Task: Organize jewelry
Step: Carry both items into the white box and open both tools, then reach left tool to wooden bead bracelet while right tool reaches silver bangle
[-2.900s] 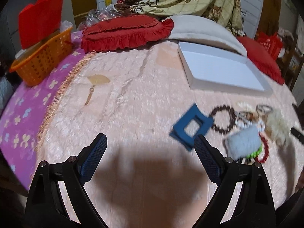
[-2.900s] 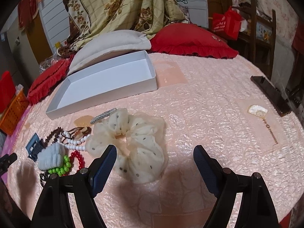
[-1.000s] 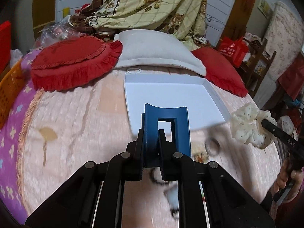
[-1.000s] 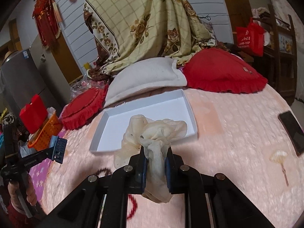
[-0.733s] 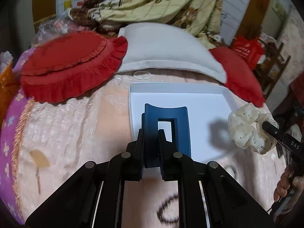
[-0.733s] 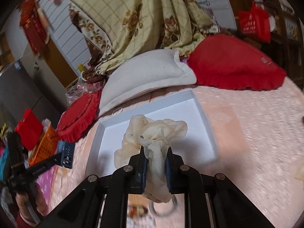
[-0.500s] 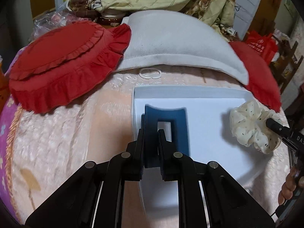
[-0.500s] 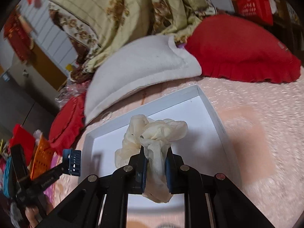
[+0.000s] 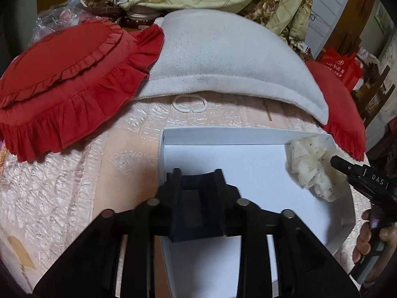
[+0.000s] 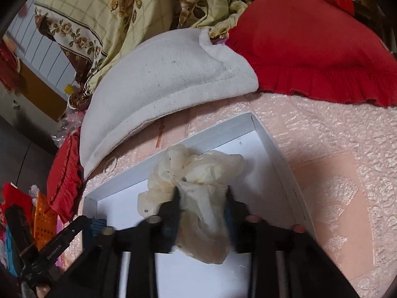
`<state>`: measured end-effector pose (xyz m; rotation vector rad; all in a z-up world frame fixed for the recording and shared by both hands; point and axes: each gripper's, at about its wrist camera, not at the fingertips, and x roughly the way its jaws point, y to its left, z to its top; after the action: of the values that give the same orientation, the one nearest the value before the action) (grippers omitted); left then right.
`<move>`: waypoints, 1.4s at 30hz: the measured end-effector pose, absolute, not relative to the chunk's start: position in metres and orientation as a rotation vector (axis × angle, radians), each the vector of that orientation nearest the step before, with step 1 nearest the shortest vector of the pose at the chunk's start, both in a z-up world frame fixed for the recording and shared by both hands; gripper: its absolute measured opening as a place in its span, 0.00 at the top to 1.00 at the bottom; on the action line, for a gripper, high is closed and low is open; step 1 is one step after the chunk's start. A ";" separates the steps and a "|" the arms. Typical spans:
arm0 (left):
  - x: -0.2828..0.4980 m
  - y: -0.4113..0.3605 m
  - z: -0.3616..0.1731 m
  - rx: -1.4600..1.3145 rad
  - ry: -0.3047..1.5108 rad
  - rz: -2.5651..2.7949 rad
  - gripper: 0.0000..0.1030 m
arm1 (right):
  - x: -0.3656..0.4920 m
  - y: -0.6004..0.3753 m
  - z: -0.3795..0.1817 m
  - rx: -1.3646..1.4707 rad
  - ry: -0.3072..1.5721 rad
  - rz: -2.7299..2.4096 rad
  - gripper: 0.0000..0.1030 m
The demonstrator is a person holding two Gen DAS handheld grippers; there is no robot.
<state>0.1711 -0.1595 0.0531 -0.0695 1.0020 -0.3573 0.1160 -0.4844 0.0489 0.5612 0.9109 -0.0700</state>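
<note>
A pink textured bedspread (image 9: 74, 193) carries red frilled cushions (image 9: 64, 79), a white pillow (image 9: 223, 57) and a shallow white cardboard tray (image 9: 248, 134). Both grippers tilt down over the tray. The left gripper (image 9: 198, 186) has just been opening, with the blue rectangular hair claw (image 9: 198, 211) between its parted jaws; the right gripper (image 10: 202, 198) likewise, around the cream dotted fabric scrunchie (image 10: 198, 171).

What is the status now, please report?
Left gripper and right gripper, jaws just opening over white box. Blue hair clip, cream scrunchie between jaws, grip unclear. Nothing in the way.
</note>
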 end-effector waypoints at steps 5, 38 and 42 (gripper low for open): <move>0.154 -0.148 0.071 -0.083 0.968 -0.367 0.66 | 0.100 -0.477 0.064 0.511 0.899 -0.055 0.59; -0.012 -0.122 0.021 -0.008 1.045 -0.479 0.66 | -0.085 -0.416 0.028 0.360 0.944 0.072 0.65; -0.014 -0.126 0.016 0.000 1.046 -0.517 0.66 | -0.078 -0.415 0.019 0.356 0.956 0.064 0.65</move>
<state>-0.0137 -0.1265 0.0160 0.0005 1.0464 -0.5175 -0.0777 -0.4153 0.0194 0.3561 0.9562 0.0637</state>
